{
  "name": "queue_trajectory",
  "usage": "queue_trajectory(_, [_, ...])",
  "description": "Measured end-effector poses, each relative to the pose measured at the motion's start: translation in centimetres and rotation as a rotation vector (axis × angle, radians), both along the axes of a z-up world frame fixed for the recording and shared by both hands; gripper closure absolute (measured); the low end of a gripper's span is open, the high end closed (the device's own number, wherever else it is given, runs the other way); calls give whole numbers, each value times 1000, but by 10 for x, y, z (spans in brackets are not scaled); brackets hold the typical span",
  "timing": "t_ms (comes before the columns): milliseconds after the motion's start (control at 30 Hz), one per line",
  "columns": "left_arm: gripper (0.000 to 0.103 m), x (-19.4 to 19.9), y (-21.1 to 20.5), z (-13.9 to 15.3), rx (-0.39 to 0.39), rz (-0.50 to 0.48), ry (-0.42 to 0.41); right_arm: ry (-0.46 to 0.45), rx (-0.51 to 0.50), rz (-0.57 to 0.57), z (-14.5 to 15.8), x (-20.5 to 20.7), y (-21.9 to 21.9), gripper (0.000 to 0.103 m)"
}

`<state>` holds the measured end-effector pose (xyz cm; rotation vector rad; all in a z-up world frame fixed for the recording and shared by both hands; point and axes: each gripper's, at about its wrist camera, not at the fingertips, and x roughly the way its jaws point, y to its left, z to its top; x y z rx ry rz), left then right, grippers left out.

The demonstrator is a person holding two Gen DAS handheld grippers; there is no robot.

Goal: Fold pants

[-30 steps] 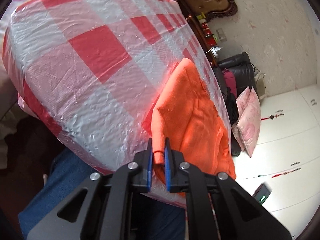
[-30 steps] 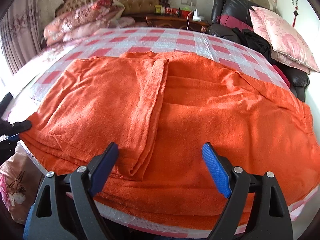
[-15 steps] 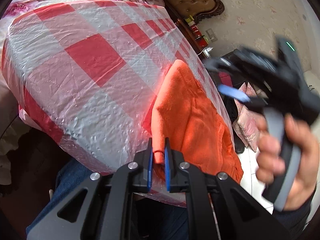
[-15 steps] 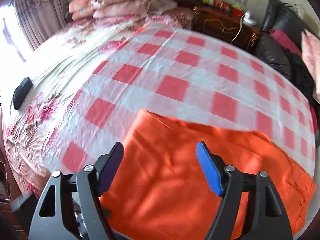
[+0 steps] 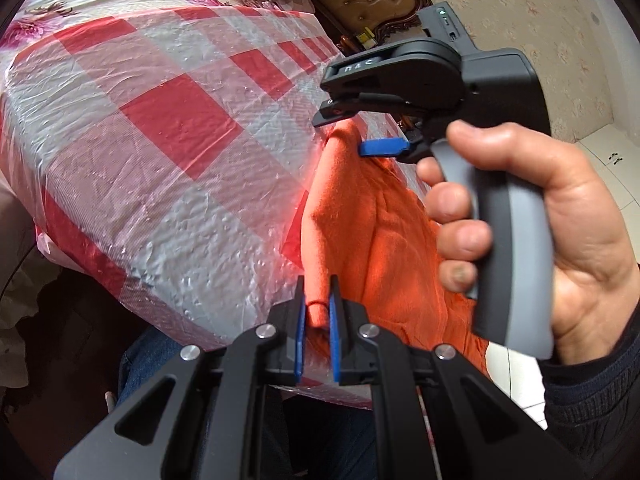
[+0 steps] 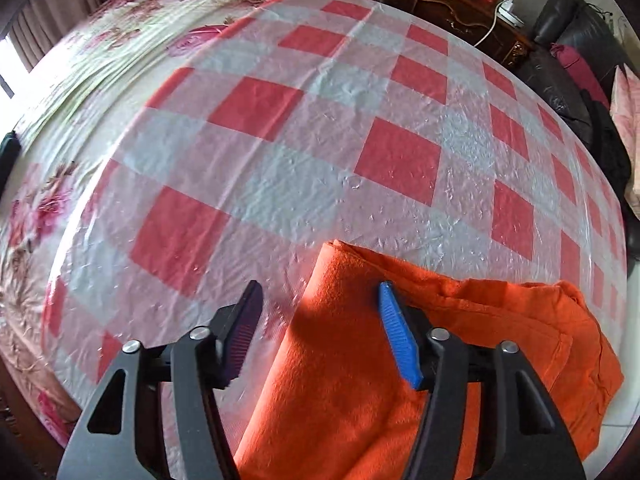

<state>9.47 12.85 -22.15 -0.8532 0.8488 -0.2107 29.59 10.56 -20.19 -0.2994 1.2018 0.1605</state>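
The orange pants (image 5: 372,224) lie folded on the red-and-white checked plastic sheet (image 5: 168,128) covering the bed. My left gripper (image 5: 317,308) is shut on the near corner of the pants at the bed's edge. My right gripper (image 6: 320,300) is open and hovers just above the far left corner of the pants (image 6: 360,352), one finger over the sheet and one over the cloth. The right gripper also shows in the left wrist view (image 5: 360,120), held in a hand above the far end of the pants.
The checked sheet (image 6: 320,140) spreads far and left over a floral bedspread (image 6: 80,60). A dark wooden nightstand (image 6: 452,4) and a black leather chair (image 6: 572,56) with cushions stand at the back right. White floor tiles (image 5: 600,168) lie on the right.
My right gripper has swung left and down to the far left corner of the pants, coming close in front of the left wrist camera. My left gripper has kept its hold on the corner.
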Motion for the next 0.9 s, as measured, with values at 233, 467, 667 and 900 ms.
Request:
queue_trajectory(233, [95, -4, -1, 19, 47, -16, -55, -20, 71, -11, 8, 3, -10, 90])
queue_trajectory(467, [95, -9, -24, 86, 252, -48, -209, 13, 352, -24, 64, 9, -50, 92])
queue_trajectory(667, [95, -9, -84, 153, 488, -146, -367, 48, 643, -42, 124, 19, -135, 92])
queue_trajectory(900, [95, -11, -213, 196, 703, -341, -543, 14, 819, -114, 162, 11, -278, 92])
